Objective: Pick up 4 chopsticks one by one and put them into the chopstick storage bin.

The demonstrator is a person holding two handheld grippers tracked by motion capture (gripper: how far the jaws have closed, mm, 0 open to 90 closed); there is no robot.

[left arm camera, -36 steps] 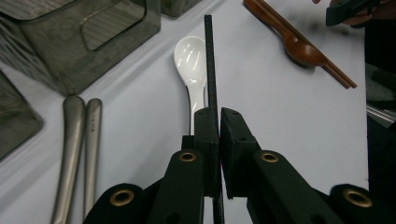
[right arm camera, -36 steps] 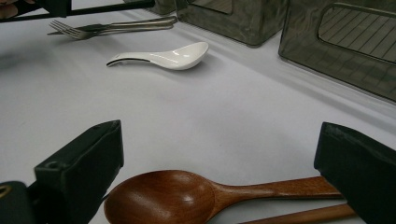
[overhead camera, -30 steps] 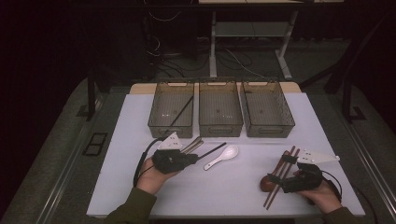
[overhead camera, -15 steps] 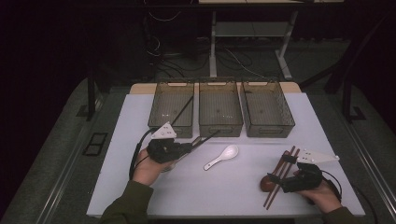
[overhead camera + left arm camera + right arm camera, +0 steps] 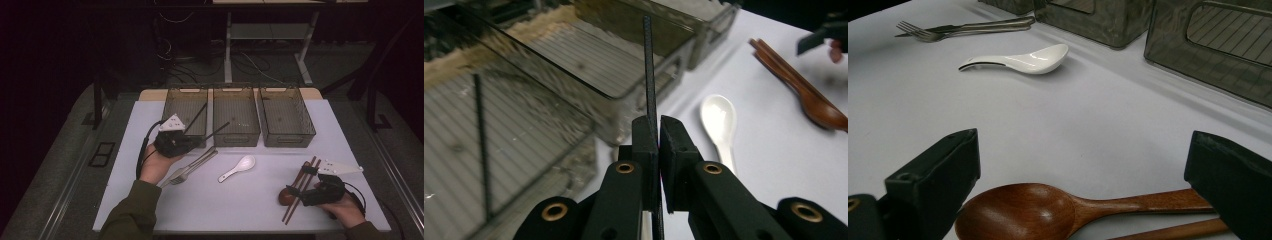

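White surface fills the middle of the high view, wood edge strip showing at 12 o'clock behind it. Grey carpet-like floor all round, a metal rail running along the 9 o'clock side. Dark floor plate with two openings at 9 o'clock, probably a floor socket, too dim to confirm. Light-coloured desk frame at 12 o'clock, loose cables on the floor under it. Dark stand leg at 2 o'clock. Room is dim; light falls mostly on the surface.
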